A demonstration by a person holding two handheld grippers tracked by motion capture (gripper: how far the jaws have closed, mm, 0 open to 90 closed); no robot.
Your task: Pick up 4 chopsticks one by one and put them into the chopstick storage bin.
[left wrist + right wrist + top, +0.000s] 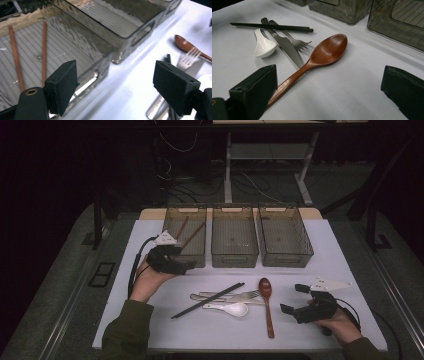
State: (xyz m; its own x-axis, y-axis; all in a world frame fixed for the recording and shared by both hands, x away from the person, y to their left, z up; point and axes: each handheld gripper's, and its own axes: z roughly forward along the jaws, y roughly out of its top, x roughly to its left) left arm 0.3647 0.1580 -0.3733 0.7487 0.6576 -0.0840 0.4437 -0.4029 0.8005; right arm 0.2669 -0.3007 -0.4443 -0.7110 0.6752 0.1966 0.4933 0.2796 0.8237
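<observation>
Two brown wooden chopsticks point(187, 232) point(44, 50) lie in the left of three smoky clear bins point(170, 215). My left gripper point(184, 265) point(117, 85) hovers at that bin's front wall, open, with nothing between its jaws. On the white table lie a pair of black chopsticks point(207, 300) point(272, 26), a metal fork point(245, 295) point(298, 43), a knife point(285, 46), a white ceramic spoon point(234, 309) point(263, 45) and a brown wooden spoon point(266, 300) point(324, 52). My right gripper point(294, 298) point(329, 92) rests open just right of the wooden spoon's handle.
The middle bin point(234, 251) and right bin point(305, 245) stand beside the left one along the table's far side. Dark floor, cables and a desk frame lie beyond the table. Bare white surface point(330, 255) stretches at the right, in front of the bins.
</observation>
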